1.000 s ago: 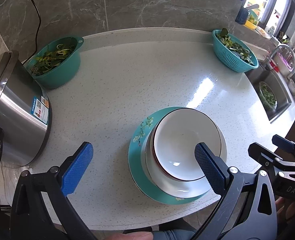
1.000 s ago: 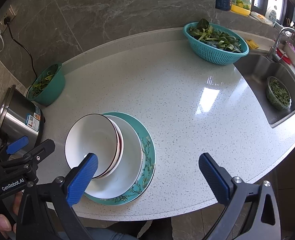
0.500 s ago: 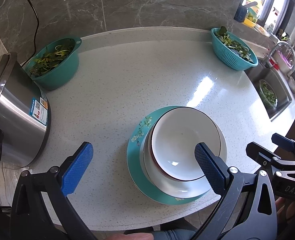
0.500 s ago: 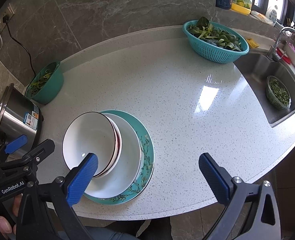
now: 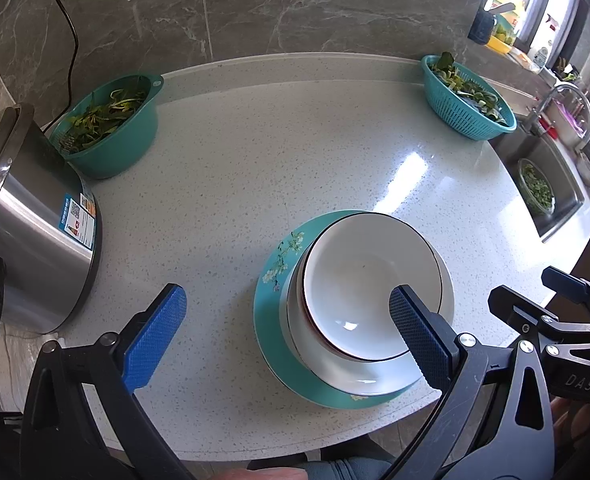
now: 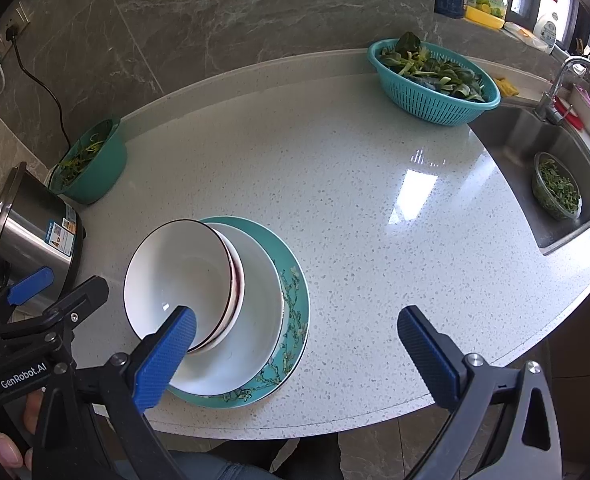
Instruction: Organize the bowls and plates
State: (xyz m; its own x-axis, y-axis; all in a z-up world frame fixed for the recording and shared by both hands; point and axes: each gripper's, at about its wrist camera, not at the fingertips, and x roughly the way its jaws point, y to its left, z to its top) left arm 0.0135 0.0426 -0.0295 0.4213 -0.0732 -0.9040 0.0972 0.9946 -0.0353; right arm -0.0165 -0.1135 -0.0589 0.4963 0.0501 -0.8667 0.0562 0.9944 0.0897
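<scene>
A stack stands near the counter's front edge: a teal flowered plate [image 5: 279, 280] [image 6: 295, 300] at the bottom, a white plate [image 5: 375, 380] [image 6: 255, 320] on it, then nested white bowls [image 5: 359, 280] [image 6: 179, 268] with dark rims. My left gripper [image 5: 291, 332] is open and empty above the front edge, its right finger over the bowls' near rim. My right gripper [image 6: 299, 352] is open and empty, to the right of the stack, its left finger over the bowl's near edge. Each gripper shows at the edge of the other's view.
A steel pot [image 5: 27, 232] [image 6: 19, 228] stands at the left. A teal bowl of greens [image 5: 107, 132] [image 6: 87, 164] sits behind it. A teal colander of leaves [image 5: 467, 100] [image 6: 435, 80] sits at the back right. A sink [image 6: 555, 168] with a glass bowl lies at the right.
Both grippers have drawn back and up slightly; the stack has not moved.
</scene>
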